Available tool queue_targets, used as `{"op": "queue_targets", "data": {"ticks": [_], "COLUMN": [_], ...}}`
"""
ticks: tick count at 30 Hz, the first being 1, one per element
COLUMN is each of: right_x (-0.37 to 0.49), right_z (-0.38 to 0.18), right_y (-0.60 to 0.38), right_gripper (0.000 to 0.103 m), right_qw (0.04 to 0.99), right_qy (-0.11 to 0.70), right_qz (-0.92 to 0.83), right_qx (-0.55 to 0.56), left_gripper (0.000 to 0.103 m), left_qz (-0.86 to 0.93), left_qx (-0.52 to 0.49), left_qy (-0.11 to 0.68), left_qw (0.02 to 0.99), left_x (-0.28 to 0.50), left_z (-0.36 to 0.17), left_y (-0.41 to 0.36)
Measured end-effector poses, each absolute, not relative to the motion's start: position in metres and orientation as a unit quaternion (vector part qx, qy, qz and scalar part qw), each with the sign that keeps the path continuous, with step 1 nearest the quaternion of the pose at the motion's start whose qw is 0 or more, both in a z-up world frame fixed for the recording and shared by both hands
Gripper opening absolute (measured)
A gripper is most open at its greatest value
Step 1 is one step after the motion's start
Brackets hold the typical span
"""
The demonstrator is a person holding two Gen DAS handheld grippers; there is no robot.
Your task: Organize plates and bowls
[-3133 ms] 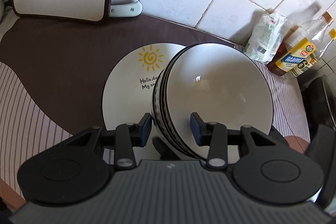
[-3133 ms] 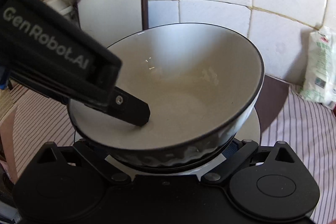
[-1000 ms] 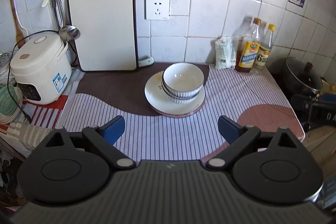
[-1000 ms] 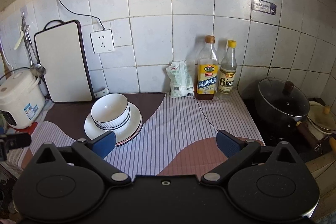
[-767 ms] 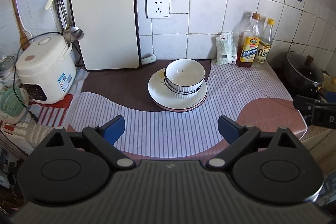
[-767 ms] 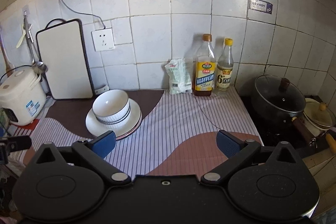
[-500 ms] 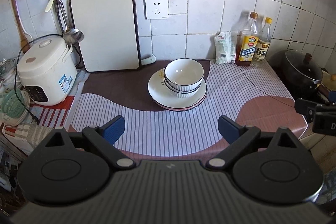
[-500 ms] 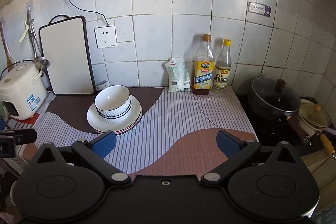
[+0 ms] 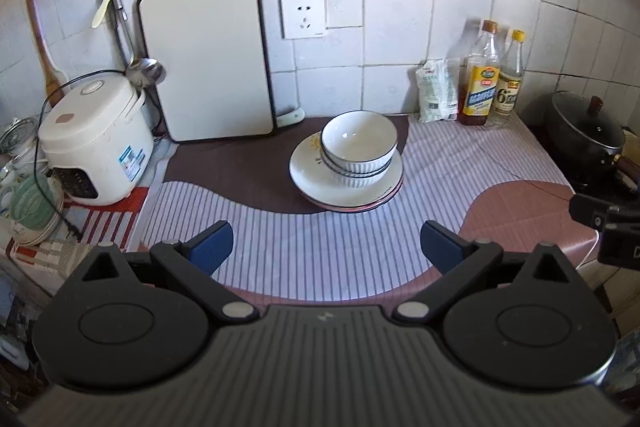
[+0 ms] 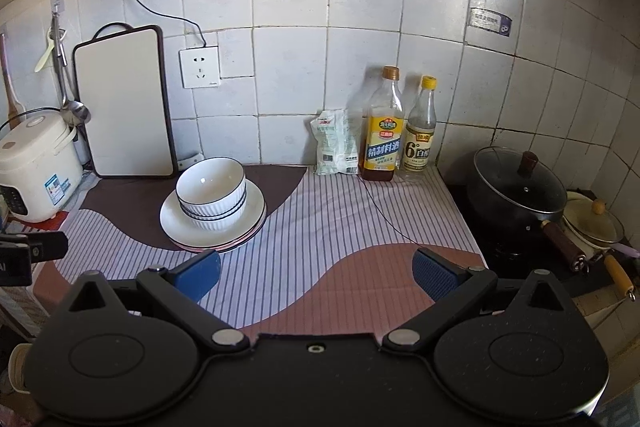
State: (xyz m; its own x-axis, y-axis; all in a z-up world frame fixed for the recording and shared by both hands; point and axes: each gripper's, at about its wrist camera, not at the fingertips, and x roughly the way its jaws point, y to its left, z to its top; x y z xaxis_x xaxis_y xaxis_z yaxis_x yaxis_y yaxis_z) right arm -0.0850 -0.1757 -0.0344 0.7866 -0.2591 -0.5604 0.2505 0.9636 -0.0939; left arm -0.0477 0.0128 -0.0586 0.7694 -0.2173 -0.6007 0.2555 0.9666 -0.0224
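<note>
The left tongs hang back over the near edge of the bench, spread wide with nothing between the blue pads; the jaws have just been opening that last bit further. The right tongs are likewise splayed and empty, at about three o'clock from the left pair. Both sit well apart from the crockery, which I read as a hands-off stance: the stacking looks finished, so there is no reason to hover close.

Further in, at twelve o'clock from the left tongs, the bowls sit nested one inside another on the stack of plates, upright, a touch off-centre toward the far side. Wide pieces at the bottom and deep ones on top make one steady pile that takes up little room on the striped cloth.

Beyond, at about ten o'clock, the cutting board leans on the tiled wall, with the rice cooker beside it at nine. At two o'clock the two bottles and a packet are tucked against the wall, out of the working space, and the lidded pot sits on the stove at the far right.
</note>
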Motion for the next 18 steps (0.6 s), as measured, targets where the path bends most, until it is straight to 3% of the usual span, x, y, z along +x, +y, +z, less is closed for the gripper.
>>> {"op": "queue_targets", "data": {"ticks": [18], "right_x": [-0.098], "right_z": [-0.042], "right_y": [-0.171], "right_gripper": [0.103], "right_qw": [0.961], "right_qy": [0.243], "right_qz": [-0.134], "right_qx": [-0.014], "left_gripper": [0.101], "left_qz": [-0.13], "left_qx": [0.027], "left_qy": [0.287], "left_qw": [0.949], "left_x": [-0.055], "left_z": [-0.065], "left_y": [0.012]}}
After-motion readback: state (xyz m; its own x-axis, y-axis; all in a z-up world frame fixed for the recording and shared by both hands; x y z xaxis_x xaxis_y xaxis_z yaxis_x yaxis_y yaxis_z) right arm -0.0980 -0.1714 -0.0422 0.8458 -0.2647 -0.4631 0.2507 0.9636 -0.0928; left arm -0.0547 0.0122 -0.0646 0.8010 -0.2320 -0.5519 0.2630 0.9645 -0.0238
